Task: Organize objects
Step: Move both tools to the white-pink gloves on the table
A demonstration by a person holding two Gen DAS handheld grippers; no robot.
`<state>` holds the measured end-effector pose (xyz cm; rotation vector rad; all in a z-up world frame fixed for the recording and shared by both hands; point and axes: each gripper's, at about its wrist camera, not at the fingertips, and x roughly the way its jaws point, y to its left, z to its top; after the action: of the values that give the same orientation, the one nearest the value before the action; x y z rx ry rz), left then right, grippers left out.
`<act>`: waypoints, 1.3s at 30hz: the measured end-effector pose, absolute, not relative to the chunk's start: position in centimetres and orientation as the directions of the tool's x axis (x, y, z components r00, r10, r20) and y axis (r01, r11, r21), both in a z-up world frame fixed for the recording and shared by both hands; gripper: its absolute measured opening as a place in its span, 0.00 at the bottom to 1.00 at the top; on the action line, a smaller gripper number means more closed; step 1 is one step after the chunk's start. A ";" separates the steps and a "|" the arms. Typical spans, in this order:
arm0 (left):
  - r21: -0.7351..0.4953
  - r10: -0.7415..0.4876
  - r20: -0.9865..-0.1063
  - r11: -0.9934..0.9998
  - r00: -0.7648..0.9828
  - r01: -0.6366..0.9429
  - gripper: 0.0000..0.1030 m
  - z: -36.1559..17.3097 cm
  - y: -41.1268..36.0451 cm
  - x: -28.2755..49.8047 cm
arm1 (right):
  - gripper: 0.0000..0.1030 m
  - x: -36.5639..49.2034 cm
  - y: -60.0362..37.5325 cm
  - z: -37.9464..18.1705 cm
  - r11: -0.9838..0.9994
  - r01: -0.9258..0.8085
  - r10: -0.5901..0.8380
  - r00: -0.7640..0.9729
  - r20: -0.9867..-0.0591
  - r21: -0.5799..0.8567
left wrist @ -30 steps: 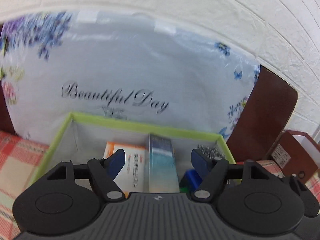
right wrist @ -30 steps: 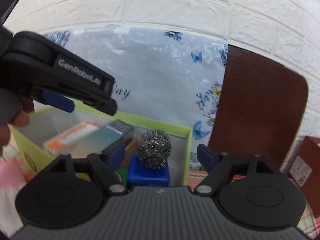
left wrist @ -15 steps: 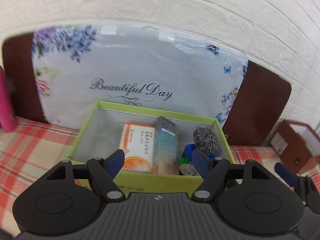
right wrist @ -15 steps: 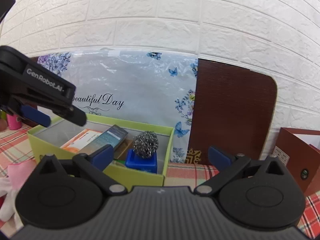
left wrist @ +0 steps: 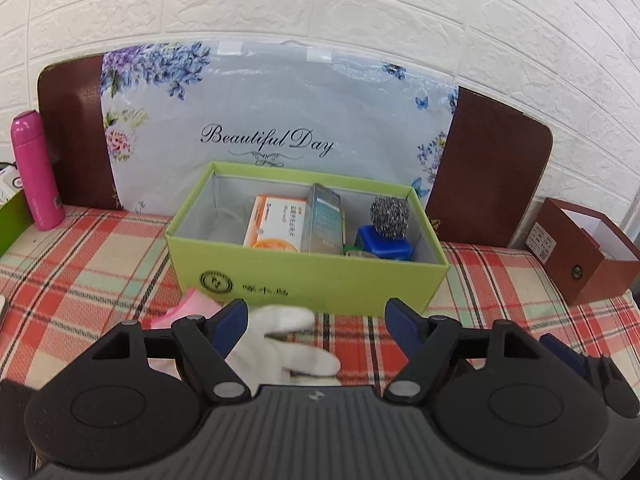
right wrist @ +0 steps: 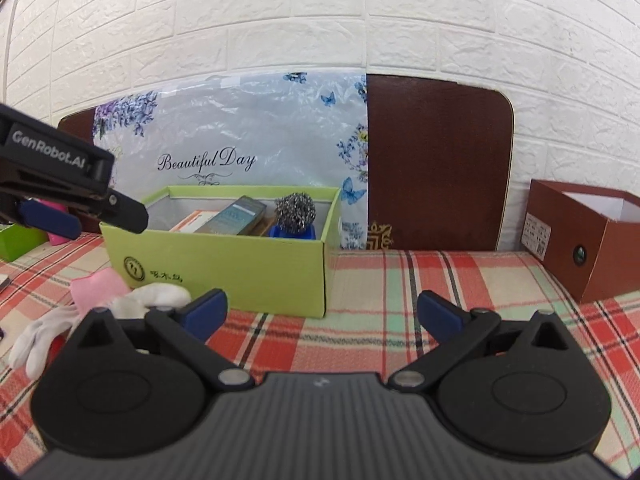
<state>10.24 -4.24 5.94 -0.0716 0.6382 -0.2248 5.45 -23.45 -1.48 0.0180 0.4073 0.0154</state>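
Light: we are seeing bright, even — soft shadows | Distortion: fisheye is bending the brick wall (left wrist: 320, 8) at edges | Focus: sharp — corners vignetting

Both tools (left wrist: 314, 320) (right wrist: 322, 312) empty, jaws spread

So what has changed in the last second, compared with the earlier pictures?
Both claws, the left and the right, drew back from the green box, so the white glove on the cloth is now in view. Both are open and hold nothing. The orange carton, teal box and steel scrubber stayed in place.
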 end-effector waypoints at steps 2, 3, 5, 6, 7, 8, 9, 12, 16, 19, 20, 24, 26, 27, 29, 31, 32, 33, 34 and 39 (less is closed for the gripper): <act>-0.142 -0.235 -0.584 0.972 0.777 0.187 0.76 5.3 -3.5 9.4 | 1.00 4.9 -23.4 -1.9 0.999 -0.019 0.029 0.913 -0.407 0.030; -0.143 -0.233 -0.591 0.972 0.772 0.184 0.76 4.8 -3.0 8.9 | 1.00 4.7 -23.3 -2.1 0.999 -0.023 0.036 0.908 -0.416 0.034; -0.141 -0.219 -0.612 0.976 0.760 0.168 0.76 3.6 -1.9 8.2 | 1.00 4.2 -23.0 -2.7 0.999 -0.037 0.051 0.898 -0.437 0.040; -0.141 -0.208 -0.625 0.978 0.752 0.153 0.76 3.0 -1.3 7.9 | 1.00 4.0 -22.7 -3.0 0.998 -0.044 0.059 0.892 -0.449 0.043; -0.145 -0.199 -0.636 0.980 0.745 0.138 0.76 2.4 -0.6 7.7 | 1.00 3.9 -22.5 -3.4 0.998 -0.052 0.067 0.886 -0.460 0.045; -0.150 -0.192 -0.649 0.981 0.736 0.123 0.76 1.7 0.1 7.5 | 1.00 3.7 -22.2 -3.7 0.997 -0.059 0.074 0.880 -0.470 0.046; -0.156 -0.183 -0.663 0.982 0.726 0.104 0.76 1.1 0.8 7.5 | 1.00 3.6 -21.9 -4.0 0.997 -0.068 0.082 0.874 -0.480 0.046; -0.162 -0.148 -0.697 0.986 0.701 0.047 0.76 -0.6 2.7 7.4 | 1.00 3.2 -20.8 -4.8 0.994 -0.101 0.109 0.855 -0.506 0.043; -0.171 -0.124 -0.709 0.985 0.694 0.001 0.76 -1.9 4.8 7.7 | 1.00 2.8 -19.7 -5.2 0.990 -0.139 0.129 0.845 -0.520 0.020; -0.194 -0.112 -0.703 0.980 0.703 -0.037 0.76 -1.7 6.1 8.6 | 1.00 2.6 -19.3 -5.0 0.987 -0.157 0.146 0.846 -0.513 0.022; -0.208 -0.119 -0.691 0.977 0.713 -0.038 0.76 -1.5 6.5 8.9 | 1.00 2.5 -19.2 -5.0 0.985 -0.168 0.159 0.848 -0.505 0.029; -0.226 -0.119 -0.682 0.973 0.722 -0.054 0.76 -1.5 7.5 9.6 | 1.00 2.7 -17.6 -4.7 0.968 -0.246 0.235 0.842 -0.486 0.042; -0.233 -0.124 -0.689 0.971 0.714 -0.057 0.76 -1.8 7.8 9.4 | 1.00 3.3 -16.2 -5.0 0.955 -0.294 0.275 0.828 -0.488 0.040; -0.237 -0.130 -0.692 0.970 0.710 -0.054 0.76 -2.0 7.9 9.2 | 0.99 3.8 -15.4 -5.2 0.947 -0.317 0.294 0.818 -0.494 0.039; -0.239 -0.138 -0.698 0.970 0.703 -0.047 0.76 -2.3 8.0 8.8 | 0.92 5.0 -14.0 -5.7 0.937 -0.349 0.317 0.804 -0.503 0.033; -0.236 -0.139 -0.695 0.971 0.706 -0.041 0.76 -2.4 8.1 8.6 | 0.89 6.3 -12.8 -6.1 0.930 -0.365 0.330 0.790 -0.517 0.035; -0.233 -0.138 -0.693 0.972 0.708 -0.039 0.76 -2.4 8.1 8.6 | 0.85 6.9 -12.4 -6.3 0.928 -0.369 0.336 0.783 -0.524 0.045; -0.232 -0.137 -0.690 0.972 0.710 -0.037 0.76 -2.4 8.1 8.6 | 0.81 7.5 -12.1 -6.5 0.926 -0.372 0.344 0.775 -0.530 0.058; -0.231 -0.136 -0.689 0.972 0.712 -0.037 0.76 -2.4 8.1 8.7 | 0.79 8.0 -11.8 -6.7 0.924 -0.375 0.352 0.768 -0.534 0.069; -0.222 -0.139 -0.697 0.975 0.704 -0.026 0.73 -2.8 7.9 9.6 | 0.25 9.2 -11.3 -7.6 0.910 -0.400 0.388 0.725 -0.569 0.110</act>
<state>9.59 7.94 -2.84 -0.2224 0.7896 -0.0634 9.24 -11.30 -7.65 -0.0214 0.6229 0.4348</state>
